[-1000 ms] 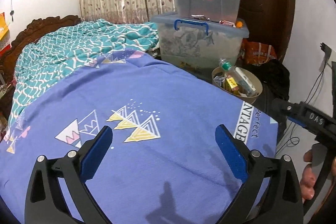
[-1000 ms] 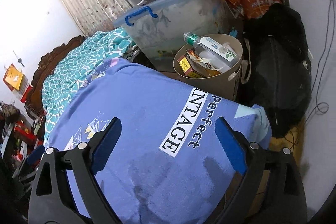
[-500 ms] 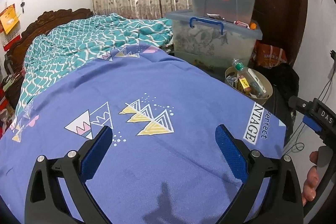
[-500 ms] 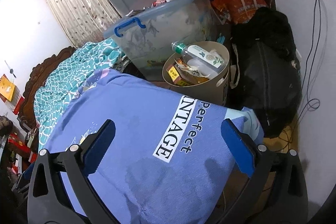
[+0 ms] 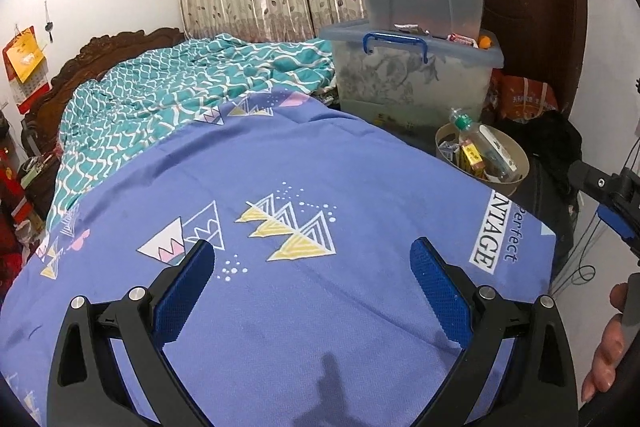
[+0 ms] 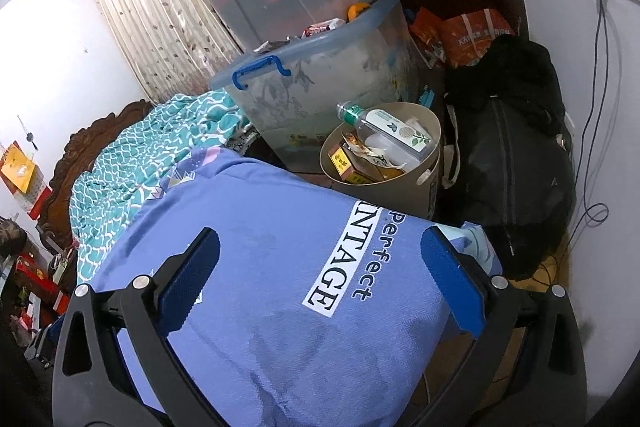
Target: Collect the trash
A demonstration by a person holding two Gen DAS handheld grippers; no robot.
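Both grippers, left [image 5: 312,275] & right [image 6: 320,267], are held spread wide, empty, over blue sheet [image 5: 320,307]. No loose trash is seen; bin [image 6: 434,143] at far right should be approached slowly.

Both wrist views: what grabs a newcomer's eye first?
The blue-violet bedsheet with triangle prints and a "Perfect VINTAGE" label fills the foreground under both open, empty claws: the left claw and the right claw. Past the bed's far corner, a beige trash bin holds a clear bottle and small boxes. Behind the bin, two clear storage tubs stand stacked beside a dark wooden door.
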